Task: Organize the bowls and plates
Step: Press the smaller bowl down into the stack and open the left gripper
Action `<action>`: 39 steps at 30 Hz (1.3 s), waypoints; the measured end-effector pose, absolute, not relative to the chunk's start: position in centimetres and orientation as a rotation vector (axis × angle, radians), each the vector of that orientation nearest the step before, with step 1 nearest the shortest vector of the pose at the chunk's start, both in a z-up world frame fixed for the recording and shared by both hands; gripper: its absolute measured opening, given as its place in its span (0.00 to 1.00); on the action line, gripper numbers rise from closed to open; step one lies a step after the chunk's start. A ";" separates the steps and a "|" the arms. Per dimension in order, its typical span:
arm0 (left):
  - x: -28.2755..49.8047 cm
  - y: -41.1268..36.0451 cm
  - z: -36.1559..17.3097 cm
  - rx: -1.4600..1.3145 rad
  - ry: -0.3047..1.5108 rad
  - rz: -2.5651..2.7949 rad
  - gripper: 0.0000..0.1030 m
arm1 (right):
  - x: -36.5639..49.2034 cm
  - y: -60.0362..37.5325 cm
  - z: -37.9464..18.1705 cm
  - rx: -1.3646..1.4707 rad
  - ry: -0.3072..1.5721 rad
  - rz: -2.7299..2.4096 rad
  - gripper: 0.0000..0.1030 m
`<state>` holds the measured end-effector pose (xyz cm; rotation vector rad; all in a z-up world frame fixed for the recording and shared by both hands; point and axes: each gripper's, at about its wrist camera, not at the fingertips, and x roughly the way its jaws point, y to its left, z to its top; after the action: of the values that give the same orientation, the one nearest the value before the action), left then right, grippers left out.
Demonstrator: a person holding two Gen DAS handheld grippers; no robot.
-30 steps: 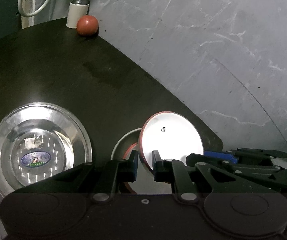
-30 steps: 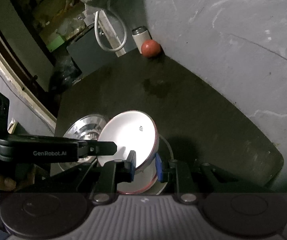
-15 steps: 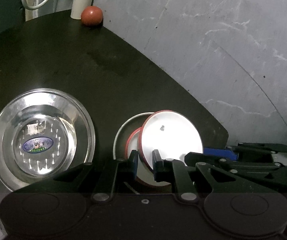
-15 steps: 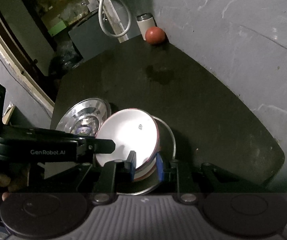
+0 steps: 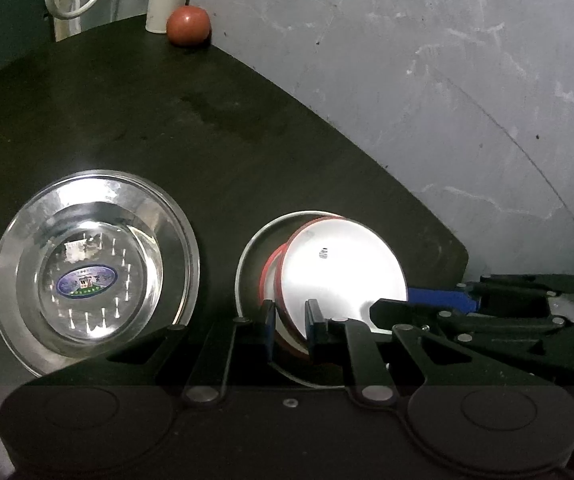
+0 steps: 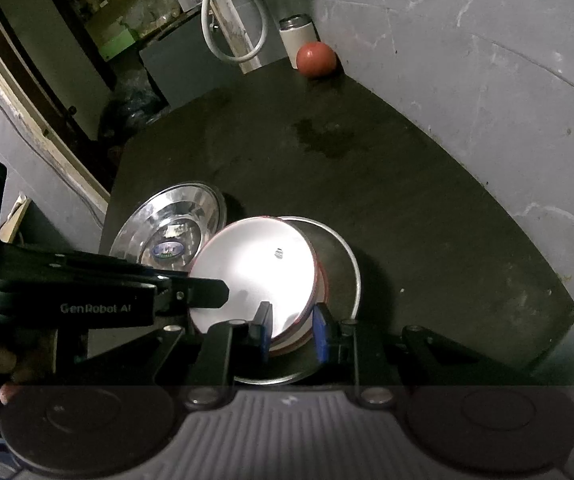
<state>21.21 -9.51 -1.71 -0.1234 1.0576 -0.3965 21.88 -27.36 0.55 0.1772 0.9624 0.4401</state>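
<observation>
A white plate with a red rim (image 5: 343,276) is held by both grippers just over a second red-rimmed plate (image 5: 268,276) that lies in a round steel tray (image 5: 252,248). My left gripper (image 5: 290,324) is shut on the white plate's near left edge. My right gripper (image 6: 290,330) grips its near right edge; its jaws look slightly wider than before. The white plate (image 6: 253,270) and steel tray (image 6: 341,264) also show in the right wrist view. A steel bowl (image 5: 95,276) with a blue sticker sits to the left of the tray.
A red ball (image 5: 188,26) and a white can (image 5: 167,8) stand at the far edge of the dark table (image 5: 167,128), against the grey wall. The table's right edge runs close to the tray. Shelves and a white hose (image 6: 231,20) lie beyond the table.
Both grippers have lowered the white plate from a steep tilt to nearly flat over the red-rimmed plate in the steel tray. The right jaws have widened a little.
</observation>
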 end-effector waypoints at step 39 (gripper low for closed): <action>21.9 -10.9 -1.7 -0.022 1.122 -0.352 0.18 | 22.1 -27.5 0.5 0.174 0.987 0.445 0.25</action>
<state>21.85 -10.89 -1.65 -0.0225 1.1218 -0.3519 22.14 -27.48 0.46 0.1742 0.9865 0.4450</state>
